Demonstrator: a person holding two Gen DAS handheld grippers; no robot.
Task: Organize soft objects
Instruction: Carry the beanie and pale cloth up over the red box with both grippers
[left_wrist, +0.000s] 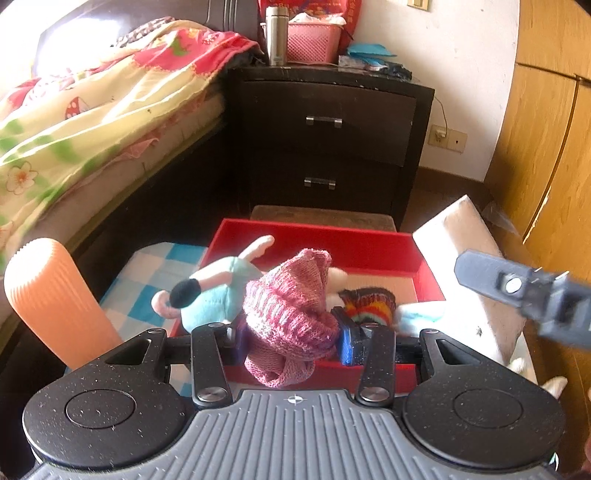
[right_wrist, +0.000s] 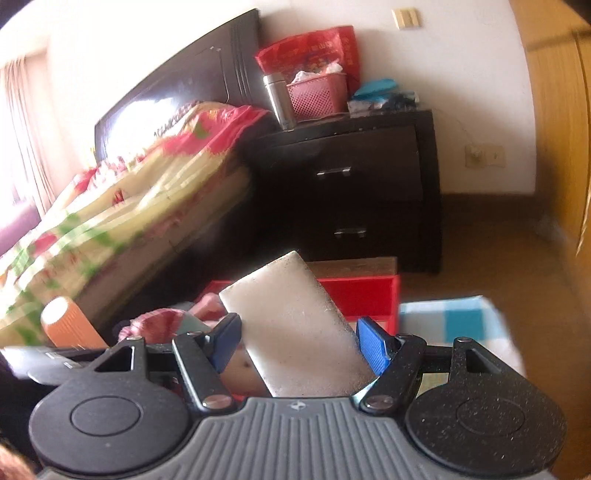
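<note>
Two soft things are in hand above the shallow red box (left_wrist: 325, 236): the pink knitted wool hat (left_wrist: 291, 310), pinched between the pads of the left gripper (left_wrist: 293, 341), and the white rectangular foam block (right_wrist: 295, 328), which the right gripper (right_wrist: 299, 343) clamps at its lower end with the jaws about half apart. To do this step well, I think each piece should be lowered into a free part of the box, beside the pale blue plush toy (left_wrist: 218, 291), before the jaws let go.

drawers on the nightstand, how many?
2. Upper drawer sits just under the nightstand top; lower drawer directly below it, behind the red box. No others visible.
</note>
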